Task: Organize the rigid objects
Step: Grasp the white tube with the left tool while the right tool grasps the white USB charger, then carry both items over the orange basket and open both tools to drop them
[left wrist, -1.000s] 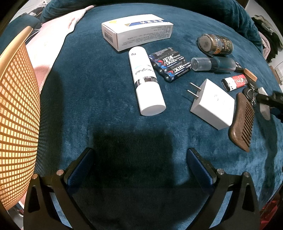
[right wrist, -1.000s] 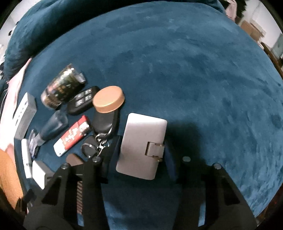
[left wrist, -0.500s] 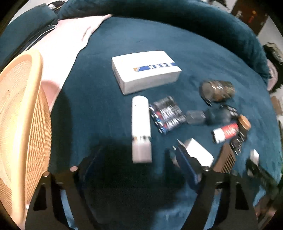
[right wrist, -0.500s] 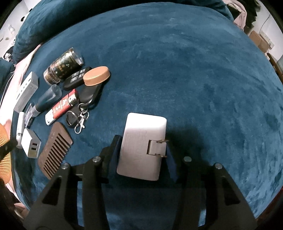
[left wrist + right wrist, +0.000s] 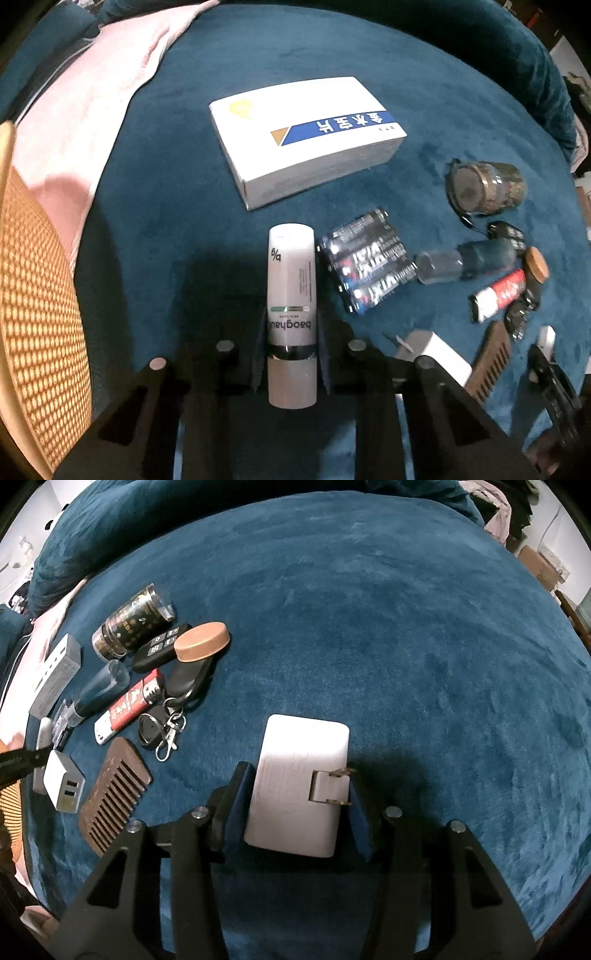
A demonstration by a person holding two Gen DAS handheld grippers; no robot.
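My left gripper (image 5: 291, 354) is shut on a white cosmetics bottle (image 5: 291, 295), its pads pressing the sides near the cap end, over the blue blanket (image 5: 155, 206). A pack of batteries (image 5: 365, 266) lies just right of the bottle, and a white medicine box (image 5: 306, 136) lies beyond it. My right gripper (image 5: 299, 805) is shut on a flat white plug adapter (image 5: 299, 775) with folded prongs. To its left lies a cluster: wooden comb (image 5: 110, 797), white USB charger (image 5: 64, 784), keys (image 5: 162, 723), lighter (image 5: 129, 705), and jar (image 5: 129, 624).
A wicker basket (image 5: 33, 295) stands at the left edge, with a pink cloth (image 5: 85, 96) behind it. A spray bottle (image 5: 465, 260), key fob (image 5: 159, 646) and round wooden lid (image 5: 201, 646) lie in the cluster. The blue blanket (image 5: 406, 627) spreads to the right.
My left gripper moved over the white bottle and closed on it. My right gripper, still holding the adapter, drew away from the cluster, which now sits farther left in its view.
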